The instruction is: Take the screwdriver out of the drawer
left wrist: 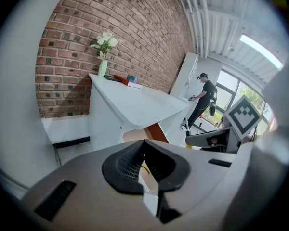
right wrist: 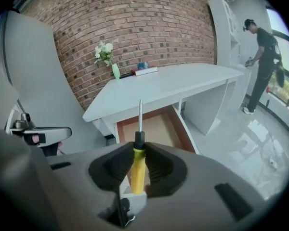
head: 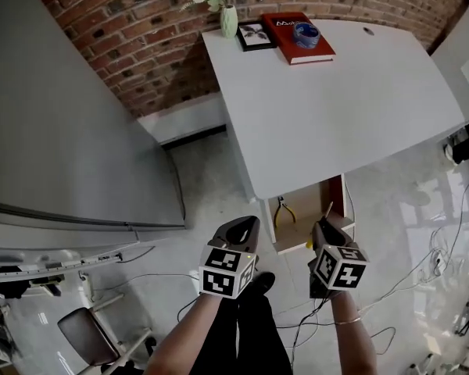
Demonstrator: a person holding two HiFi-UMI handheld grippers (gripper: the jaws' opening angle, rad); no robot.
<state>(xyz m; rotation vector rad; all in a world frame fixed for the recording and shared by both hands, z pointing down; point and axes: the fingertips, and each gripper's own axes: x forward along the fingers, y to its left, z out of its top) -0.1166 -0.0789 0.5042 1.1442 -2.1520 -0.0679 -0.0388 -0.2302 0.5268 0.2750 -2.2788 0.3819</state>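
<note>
My right gripper is shut on the screwdriver, pads pressed on its yellow handle. The black collar and thin metal shaft stick out past the jaws. In the head view the right gripper holds the screwdriver above the front of the open drawer. The drawer has brown walls and a pale bottom under the white desk. My left gripper hangs to the left of the drawer. Its jaws meet at the tips with nothing between them.
Yellow-handled pliers lie in the drawer's left part. On the desk's far end stand a vase of flowers, a small picture frame and a red book. A grey cabinet fills the left. Cables cross the floor. A person stands far right.
</note>
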